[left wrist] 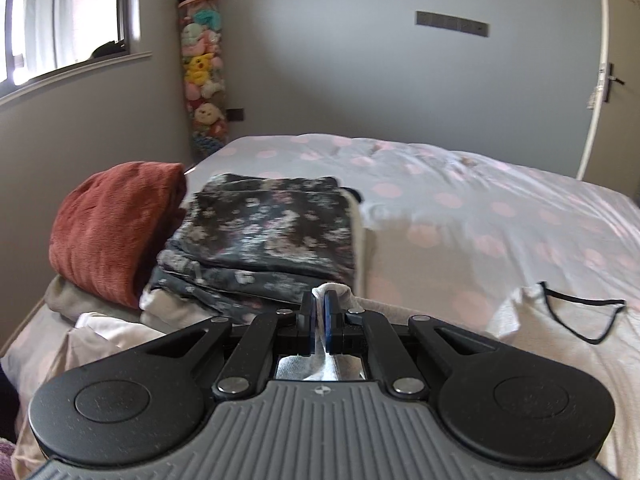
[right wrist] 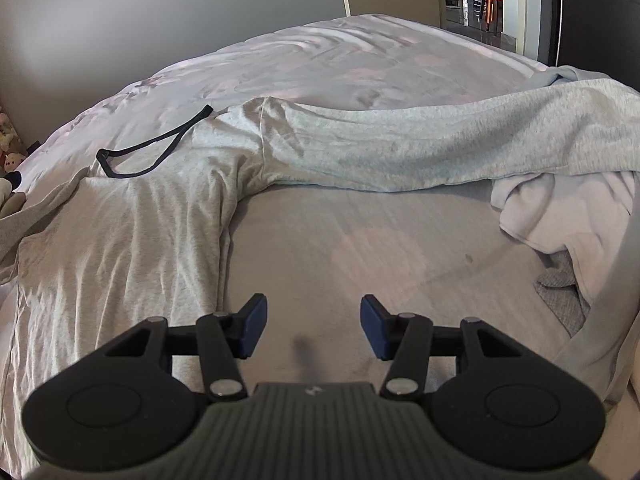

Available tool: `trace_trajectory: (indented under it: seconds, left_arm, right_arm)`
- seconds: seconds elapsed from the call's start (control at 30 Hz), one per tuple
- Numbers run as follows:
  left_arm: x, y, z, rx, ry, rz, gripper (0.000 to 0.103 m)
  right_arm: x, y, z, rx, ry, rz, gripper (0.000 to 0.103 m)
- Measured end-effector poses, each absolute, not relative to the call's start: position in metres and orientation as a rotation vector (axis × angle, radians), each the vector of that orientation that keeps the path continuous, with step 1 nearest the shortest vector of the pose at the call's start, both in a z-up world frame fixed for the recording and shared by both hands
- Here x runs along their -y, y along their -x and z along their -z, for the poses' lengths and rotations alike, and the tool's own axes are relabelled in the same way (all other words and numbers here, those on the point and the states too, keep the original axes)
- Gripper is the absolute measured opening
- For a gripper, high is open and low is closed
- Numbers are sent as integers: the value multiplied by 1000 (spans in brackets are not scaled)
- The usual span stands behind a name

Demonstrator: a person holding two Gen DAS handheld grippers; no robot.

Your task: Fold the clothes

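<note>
The grey long-sleeved top (right wrist: 132, 240) lies spread on the bed (right wrist: 360, 60), one sleeve (right wrist: 400, 152) stretched toward the right. The left tool (left wrist: 319, 312) is clamped on a pinch of its pale fabric; the right tool (right wrist: 313, 326) hangs open over bare sheet, holding nothing. Such a thin pinch could slip, or the lift could drag the cloth into the folded floral stack (left wrist: 264, 232) just beyond. Open bed lies further right.

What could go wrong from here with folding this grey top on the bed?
The left gripper pinches only a thin bit of the grey top, so it may slip out. The right gripper hangs open, holding nothing, so the long sleeve may drag and bunch.
</note>
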State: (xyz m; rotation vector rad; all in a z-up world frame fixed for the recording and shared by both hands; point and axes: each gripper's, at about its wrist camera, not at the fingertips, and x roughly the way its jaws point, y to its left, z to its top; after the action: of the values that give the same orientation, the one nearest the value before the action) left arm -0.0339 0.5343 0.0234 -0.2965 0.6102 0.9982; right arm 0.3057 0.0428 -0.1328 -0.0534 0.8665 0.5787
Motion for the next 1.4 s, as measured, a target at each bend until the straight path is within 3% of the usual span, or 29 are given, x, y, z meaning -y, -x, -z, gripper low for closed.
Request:
trace_trajectory:
  seconds: [0.53,0.6,0.8,0.97,1.2,1.4]
  left_arm:
    - [-612,37,35,-768,276,-1133,4]
    - [-603,37,33,-762,223,-1133,14]
    - [-542,55,5,-628,84,-1097,44]
    - [-478,67,5,-659,178,-928,45]
    - [-380,62,72,-826,441,-651,45]
    - [-328,58,121,-941,496,-601,45]
  right_arm:
    - [-39,-321,146,-931,-34,-576,55]
    - [-39,-321,146,-933,-43,-577,55]
    - [-37,-322,145,-932,-65,-585,55]
    - [-33,-318,138,-911,-84,-596,55]
    - [-25,-313,132,-898,-107,-599,55]
    - [-24,-311,131,-896,-106,-591,55]
